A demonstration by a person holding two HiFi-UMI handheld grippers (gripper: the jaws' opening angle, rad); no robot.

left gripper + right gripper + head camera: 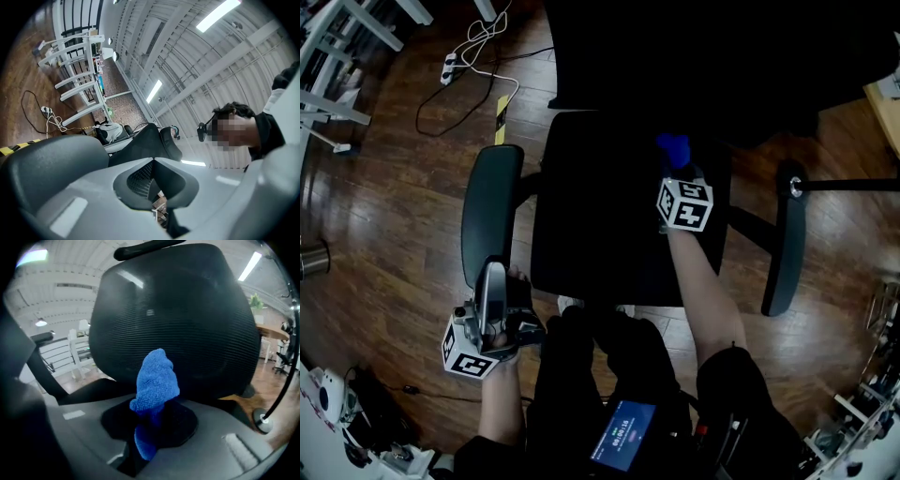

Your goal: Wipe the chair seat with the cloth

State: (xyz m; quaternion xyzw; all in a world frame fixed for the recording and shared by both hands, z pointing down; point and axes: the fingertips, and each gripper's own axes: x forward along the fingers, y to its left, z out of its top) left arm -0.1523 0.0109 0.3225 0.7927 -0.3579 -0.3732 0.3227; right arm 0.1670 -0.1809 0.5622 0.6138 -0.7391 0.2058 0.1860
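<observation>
Dark polished wood planks make up the floor (384,225), glossy enough to catch the light. On it stands an office chair. Its black chair seat (600,216) fills the middle of the head view, a broad, matte, roughly square pad, and nothing lies on it. Behind it, at the top of the frame, rises the backrest (178,319), a curved shell of fine ribbed mesh. A smooth, elongated armrest (490,211) sits to the left of the seat and another (787,239) to the right.

The left hand-held gripper (492,281) is low at the lower left, beside the armrest and off the seat. It tilts up toward the ceiling, with its jaws drawn together on nothing, so it is probably parked out of the way.

The right hand-held gripper (680,178) reaches over the upper right of the seat, near the backrest. It pinches the blue cloth (156,380), a nubby, soft terry bunched into an upright tuft past the jaw tips. That leading tuft looks meant to meet the seat first. Whether it touches the seat cannot be told.
</observation>
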